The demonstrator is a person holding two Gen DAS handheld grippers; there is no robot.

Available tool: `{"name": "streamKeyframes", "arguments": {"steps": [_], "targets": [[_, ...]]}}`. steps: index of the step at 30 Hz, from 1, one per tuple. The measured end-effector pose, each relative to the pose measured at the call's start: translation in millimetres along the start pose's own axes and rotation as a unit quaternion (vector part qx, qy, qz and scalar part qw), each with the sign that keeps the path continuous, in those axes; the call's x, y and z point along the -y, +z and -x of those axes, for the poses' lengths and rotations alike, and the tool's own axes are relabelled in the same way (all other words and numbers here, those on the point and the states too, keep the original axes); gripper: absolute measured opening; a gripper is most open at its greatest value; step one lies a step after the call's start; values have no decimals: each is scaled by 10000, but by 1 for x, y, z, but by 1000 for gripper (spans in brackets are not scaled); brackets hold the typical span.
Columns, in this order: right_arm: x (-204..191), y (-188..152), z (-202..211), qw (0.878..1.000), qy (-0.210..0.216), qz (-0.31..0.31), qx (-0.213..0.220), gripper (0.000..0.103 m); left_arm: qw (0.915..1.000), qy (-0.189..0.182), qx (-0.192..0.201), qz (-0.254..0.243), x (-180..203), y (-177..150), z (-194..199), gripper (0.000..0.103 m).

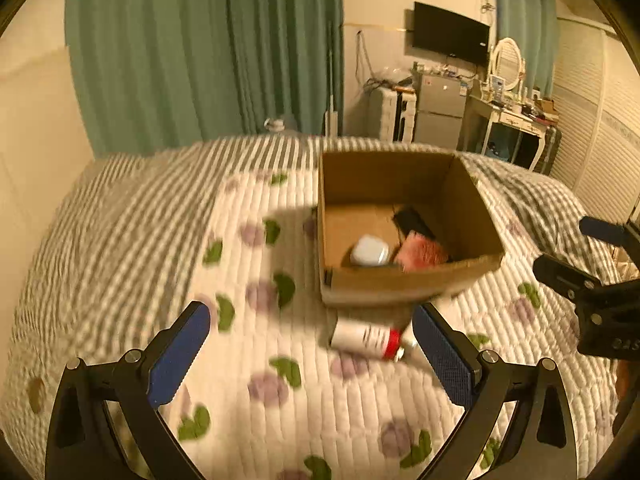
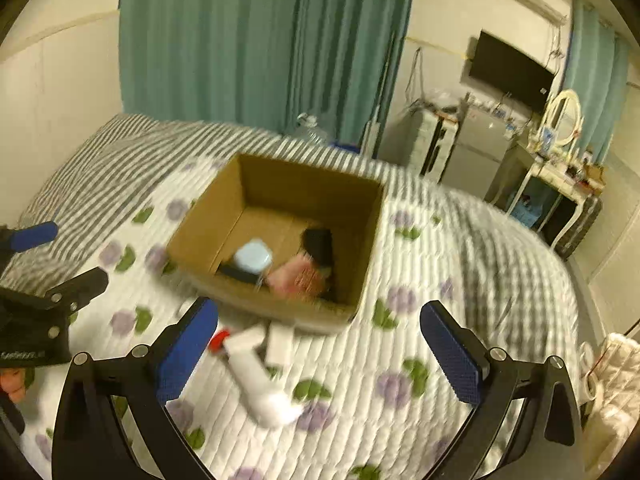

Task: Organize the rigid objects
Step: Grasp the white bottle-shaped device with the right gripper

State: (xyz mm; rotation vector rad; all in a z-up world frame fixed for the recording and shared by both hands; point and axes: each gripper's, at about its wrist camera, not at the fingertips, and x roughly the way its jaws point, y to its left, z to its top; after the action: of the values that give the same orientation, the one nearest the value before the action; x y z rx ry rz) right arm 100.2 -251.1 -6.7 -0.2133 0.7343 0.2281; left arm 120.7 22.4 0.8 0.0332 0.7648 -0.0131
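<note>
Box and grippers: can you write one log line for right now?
left gripper: open, empty | right gripper: open, empty | cardboard box: on bed, holds items | white bottle: lying outside box

Green curtains (image 1: 200, 52), wall TV (image 1: 451, 33), dresser (image 1: 510, 120) (possibly vanity).

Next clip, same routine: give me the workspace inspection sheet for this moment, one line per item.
Surface: bed with a floral quilt over striped bedding.
Job's things: open cardboard box on the quilt, holding a pale blue case, a pink item and a black item; a white bottle with a red cap lies outside by the box's near wall.
Clutter: nothing seen on the quilt.
Grippers: left gripper and right gripper both open, nothing between the jaws.
Cables: cords hang on the far wall.
Surroundings: green curtains, wall television, dressing table with mirror.
</note>
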Motion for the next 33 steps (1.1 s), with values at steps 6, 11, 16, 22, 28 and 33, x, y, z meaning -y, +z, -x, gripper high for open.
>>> {"name": "streamKeyframes", "arguments": {"steps": [6, 11, 16, 22, 28, 33], "targets": [[-11, -45, -53, 9976, 296, -30, -626, 102, 9985, 295, -419, 192, -6, -41, -28, 103], [-21, -78, -106, 9915, 398, 91, -1237, 98, 9962, 249, -800, 224, -2, -62, -54, 103], [-27, -90, -127, 9864, 647, 121, -1507, 88, 9946, 224, -1006, 135, 8, -68, -71, 103], [-32, -103, -144, 9808, 667, 247, -1815, 70, 9939, 197, -1081, 42, 17, -69, -81, 103], [-43, -111, -120, 9850, 467, 585, -1556, 43, 9935, 232, -1112, -123, 25, -73, -79, 103], [-32, -103, -84, 9909, 377, 489, -1199, 44, 9944, 224, -1007, -219, 36, -67, -72, 103]]}}
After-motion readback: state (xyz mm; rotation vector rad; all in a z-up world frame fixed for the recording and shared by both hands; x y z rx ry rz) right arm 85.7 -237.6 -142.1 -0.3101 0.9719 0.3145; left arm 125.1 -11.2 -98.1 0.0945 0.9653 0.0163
